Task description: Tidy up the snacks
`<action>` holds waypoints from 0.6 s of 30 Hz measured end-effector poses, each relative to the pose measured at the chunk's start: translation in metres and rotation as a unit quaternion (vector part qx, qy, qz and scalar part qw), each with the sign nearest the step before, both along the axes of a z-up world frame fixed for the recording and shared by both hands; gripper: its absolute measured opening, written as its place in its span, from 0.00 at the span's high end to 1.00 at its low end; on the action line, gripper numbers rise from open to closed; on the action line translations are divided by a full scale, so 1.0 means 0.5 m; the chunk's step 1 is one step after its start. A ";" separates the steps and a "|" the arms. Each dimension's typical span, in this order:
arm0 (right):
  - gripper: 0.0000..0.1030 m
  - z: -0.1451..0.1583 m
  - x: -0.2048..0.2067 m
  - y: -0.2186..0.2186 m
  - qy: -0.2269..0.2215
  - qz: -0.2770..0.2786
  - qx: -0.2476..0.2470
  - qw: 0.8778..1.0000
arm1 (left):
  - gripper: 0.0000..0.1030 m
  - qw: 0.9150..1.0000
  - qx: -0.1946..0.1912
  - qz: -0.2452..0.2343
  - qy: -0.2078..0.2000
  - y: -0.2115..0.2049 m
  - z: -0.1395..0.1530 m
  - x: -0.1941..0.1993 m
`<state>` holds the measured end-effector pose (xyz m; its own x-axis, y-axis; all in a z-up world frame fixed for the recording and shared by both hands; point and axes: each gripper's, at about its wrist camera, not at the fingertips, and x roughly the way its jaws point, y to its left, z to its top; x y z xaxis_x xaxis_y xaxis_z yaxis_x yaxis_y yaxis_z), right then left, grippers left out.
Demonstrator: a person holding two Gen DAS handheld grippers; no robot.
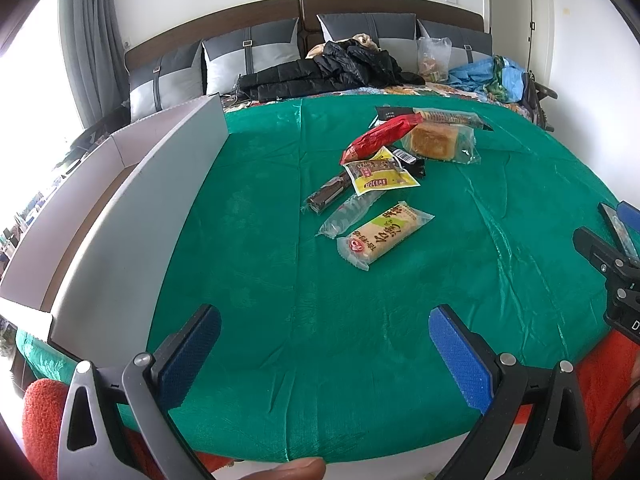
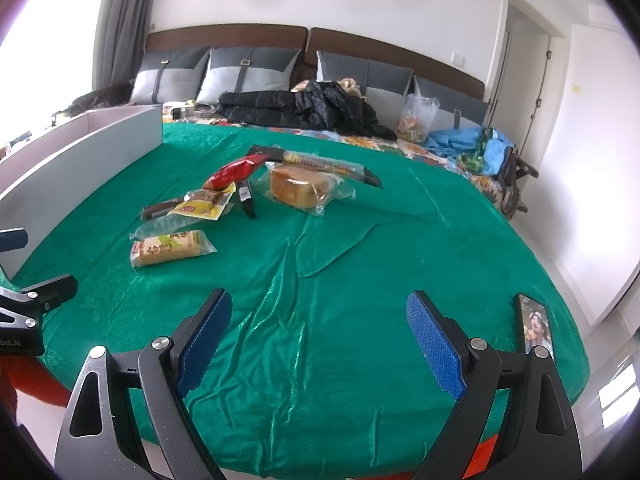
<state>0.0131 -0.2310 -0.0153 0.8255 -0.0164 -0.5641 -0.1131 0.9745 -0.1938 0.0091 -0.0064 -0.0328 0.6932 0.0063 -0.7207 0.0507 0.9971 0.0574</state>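
On a green cloth spread over a table, in front of a bed: a loose cluster of wrapped snacks. Nearest the grippers, a rice cracker pack, with a clear wrapper just beside it. Further back, a dark bar, partly under a yellow pouch. Above those, a red packet tilted across the pile, next to a bagged cake and a long packet at the far edge.

Along the left side of the cloth, an open white box, apart from the snacks — interior hidden from both views.

Left gripper low over the near edge, blue pads spread wide, nothing between them. Right gripper likewise spread wide and empty, well short of the snacks. Just right of it, flat on the cloth, a phone with a lit screen.

On the bed behind: grey pillows, a black jacket, a clear bag, blue fabric.
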 end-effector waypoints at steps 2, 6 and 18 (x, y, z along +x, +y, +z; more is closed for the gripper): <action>0.12 -0.002 -0.001 0.002 0.001 0.000 0.000 1.000 | 0.00 1.000 0.000 0.000 0.000 0.000 0.000 0.000; 0.12 -0.006 0.000 0.005 0.003 0.001 0.000 1.000 | 0.00 1.000 0.000 0.001 0.000 0.000 -0.002 0.001; 0.12 -0.005 0.003 0.003 0.003 0.001 0.001 1.000 | 0.00 1.000 0.000 0.001 0.000 0.000 -0.002 0.001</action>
